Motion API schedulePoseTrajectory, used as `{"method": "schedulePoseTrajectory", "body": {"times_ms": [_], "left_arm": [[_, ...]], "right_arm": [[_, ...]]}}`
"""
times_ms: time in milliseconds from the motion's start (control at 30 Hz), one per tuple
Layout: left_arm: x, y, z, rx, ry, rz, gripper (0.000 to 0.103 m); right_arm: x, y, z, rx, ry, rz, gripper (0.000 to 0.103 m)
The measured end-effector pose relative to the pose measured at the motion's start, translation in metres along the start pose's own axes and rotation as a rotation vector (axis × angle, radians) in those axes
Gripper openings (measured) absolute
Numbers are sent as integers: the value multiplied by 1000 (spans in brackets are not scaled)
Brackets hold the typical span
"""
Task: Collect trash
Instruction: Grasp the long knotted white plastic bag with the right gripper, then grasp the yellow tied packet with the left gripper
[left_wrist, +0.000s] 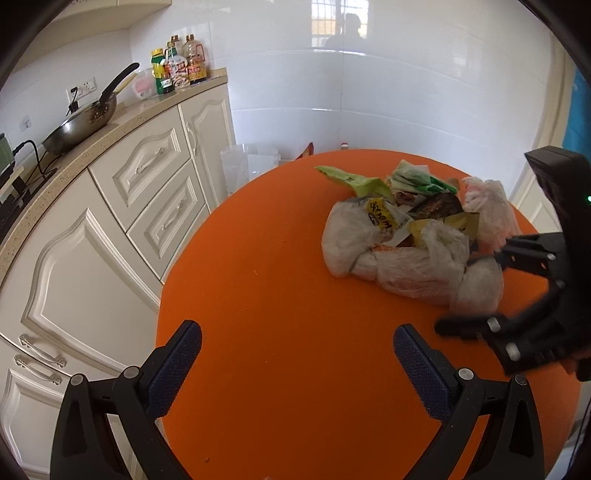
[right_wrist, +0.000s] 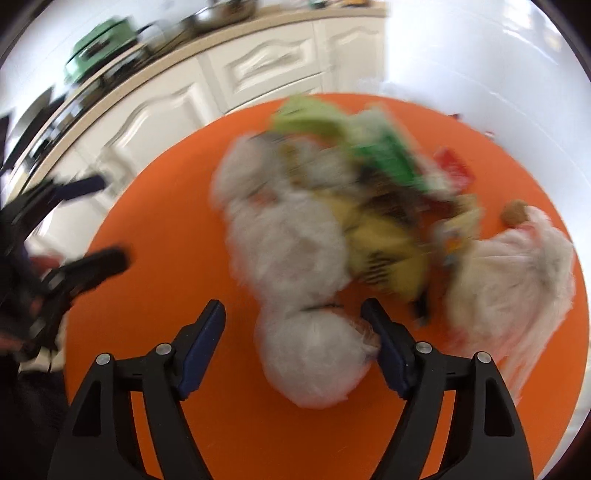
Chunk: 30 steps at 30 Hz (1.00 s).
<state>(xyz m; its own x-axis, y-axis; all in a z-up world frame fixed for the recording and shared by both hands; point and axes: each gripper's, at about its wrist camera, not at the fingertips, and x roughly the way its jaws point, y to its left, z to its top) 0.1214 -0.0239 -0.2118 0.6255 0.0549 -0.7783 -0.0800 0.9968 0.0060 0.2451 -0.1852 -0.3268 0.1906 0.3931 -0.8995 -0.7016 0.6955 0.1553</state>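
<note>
A pile of trash (left_wrist: 413, 236) lies on the round orange table (left_wrist: 277, 295): crumpled white plastic bags, yellow and green snack wrappers. My left gripper (left_wrist: 297, 345) is open and empty over bare table, left of and nearer than the pile. My right gripper (left_wrist: 476, 291) shows at the right edge, open, its fingers at the pile's near right end. In the blurred right wrist view, my right gripper (right_wrist: 293, 321) is open around a crumpled white bag lump (right_wrist: 314, 358), with the pile (right_wrist: 332, 206) beyond. A small brown lump (right_wrist: 515, 212) lies at the right.
Cream kitchen cabinets (left_wrist: 110, 229) with a counter run along the left, holding a wok (left_wrist: 81, 122) and sauce bottles (left_wrist: 181, 64). A clear plastic bin (left_wrist: 247, 166) stands on the floor past the table's far edge. White tiled wall behind.
</note>
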Motion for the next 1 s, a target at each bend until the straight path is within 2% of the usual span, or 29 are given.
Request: {"method": "schedulePoseTrajectory", "body": {"times_ms": [100, 233, 333, 433, 467, 600, 800, 1000], "left_arm": [[1, 0, -3, 3, 2, 1, 102], [1, 0, -5, 11, 2, 1, 102], [-1, 2, -5, 3, -8, 9, 102], [-3, 5, -4, -12, -10, 17, 102], [-3, 6, -5, -15, -10, 18, 102], [-6, 3, -5, -12, -17, 12, 102], [-3, -18, -5, 27, -13, -26, 102], [6, -49, 9, 79, -19, -86, 102]], "right_arm": [[-3, 19, -6, -48, -4, 30, 75], [4, 18, 4, 14, -66, -25, 76], [19, 25, 11, 28, -64, -79, 77], [24, 35, 12, 16, -103, -159, 48], [21, 37, 10, 23, -118, -151, 32], [8, 41, -13, 71, -132, -148, 31], [-37, 32, -73, 267, -199, -120, 31], [-82, 11, -126, 459, -300, -150, 31]]}}
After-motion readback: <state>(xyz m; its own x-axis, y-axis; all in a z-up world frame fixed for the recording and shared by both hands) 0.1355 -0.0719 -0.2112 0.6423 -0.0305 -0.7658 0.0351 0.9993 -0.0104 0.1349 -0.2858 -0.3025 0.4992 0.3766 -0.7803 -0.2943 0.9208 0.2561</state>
